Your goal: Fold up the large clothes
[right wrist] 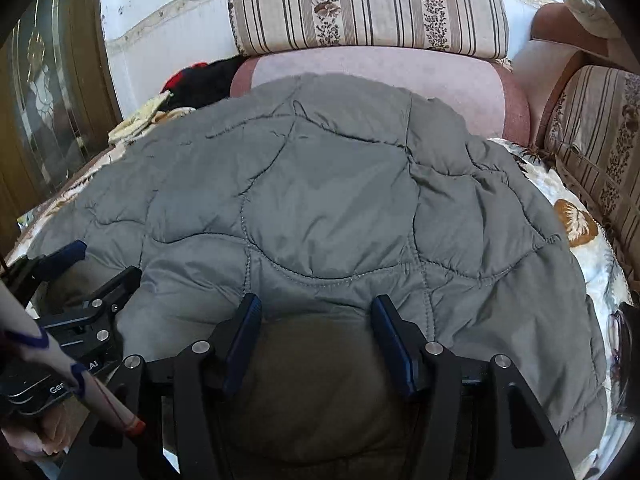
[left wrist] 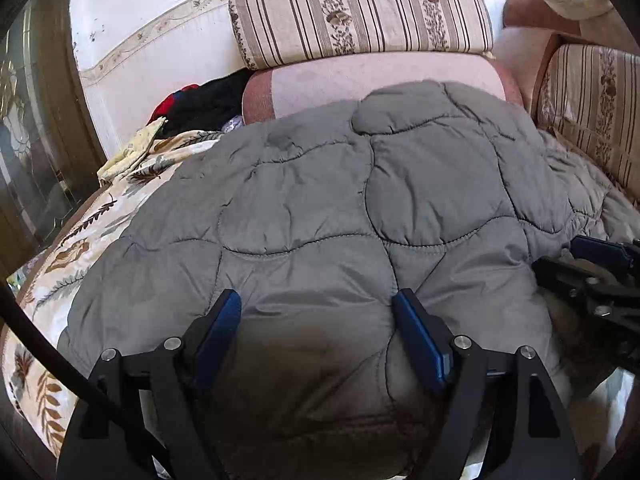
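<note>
- Nearest the lens in the left wrist view, the left gripper point(left wrist: 316, 312) hung over the near part of the grey quilted garment point(left wrist: 320, 208), blue pads point(left wrist: 224, 320) spread well apart; fabric bulged up between them but neither pad pressed on it. Jaws open, nothing held.
- Right gripper point(right wrist: 316, 316) likewise: pads apart, a puffy fold rising between them, no pinch visible. Open, empty.
- Both grippers sat side by side at the near edge; each showed at the margin of the other's view.
- Garment lay spread on a floral bed cover point(left wrist: 72, 248), its far end reaching up against a pink cushion point(left wrist: 380, 76).
- Handling, as judged: padded, soft and limp, bulky rather than heavy; smooth shell cloth probably slippery, so a shallow pinch could slide off. Stitched seams and the near hem looked the firmest places to take hold, one gripper toward each side.
- Edges: far edge rumpled near the cushion; right side bunched in the right wrist view, near a striped cushion point(right wrist: 600, 140).
- Room: bare cover showed to the left and right of the garment. A heap of dark and red clothes point(left wrist: 196, 104) and a pale yellow cloth point(left wrist: 132, 152) lay at far left, well apart from the grippers. A striped bolster point(left wrist: 360, 12) and the wall closed off the far side, so a fold away from the camera had limited run.
</note>
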`<action>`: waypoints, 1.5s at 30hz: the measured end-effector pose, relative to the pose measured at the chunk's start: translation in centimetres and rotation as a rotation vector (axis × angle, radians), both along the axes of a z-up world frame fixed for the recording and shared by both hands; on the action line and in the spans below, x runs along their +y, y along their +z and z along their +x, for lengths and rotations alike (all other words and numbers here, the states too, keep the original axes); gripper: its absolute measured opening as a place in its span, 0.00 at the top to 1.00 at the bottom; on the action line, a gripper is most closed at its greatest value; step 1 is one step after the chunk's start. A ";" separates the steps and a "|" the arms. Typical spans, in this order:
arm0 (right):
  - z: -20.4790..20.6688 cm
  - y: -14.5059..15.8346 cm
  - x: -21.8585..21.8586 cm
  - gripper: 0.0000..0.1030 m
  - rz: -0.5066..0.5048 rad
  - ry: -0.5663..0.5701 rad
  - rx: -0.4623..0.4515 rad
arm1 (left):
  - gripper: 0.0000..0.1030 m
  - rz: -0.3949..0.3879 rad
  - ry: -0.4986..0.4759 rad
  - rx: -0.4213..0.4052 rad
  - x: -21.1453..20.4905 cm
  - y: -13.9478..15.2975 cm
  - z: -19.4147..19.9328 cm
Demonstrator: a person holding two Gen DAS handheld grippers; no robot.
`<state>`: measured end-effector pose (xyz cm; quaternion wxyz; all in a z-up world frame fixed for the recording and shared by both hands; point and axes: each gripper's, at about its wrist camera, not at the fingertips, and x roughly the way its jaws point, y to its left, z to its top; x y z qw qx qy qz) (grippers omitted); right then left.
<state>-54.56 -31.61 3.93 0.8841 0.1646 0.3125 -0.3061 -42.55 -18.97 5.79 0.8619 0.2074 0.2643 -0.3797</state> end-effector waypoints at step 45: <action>-4.6 0.1 2.8 0.35 -0.022 -0.103 0.019 | 0.23 -0.040 0.313 0.130 7.4 1.0 7.4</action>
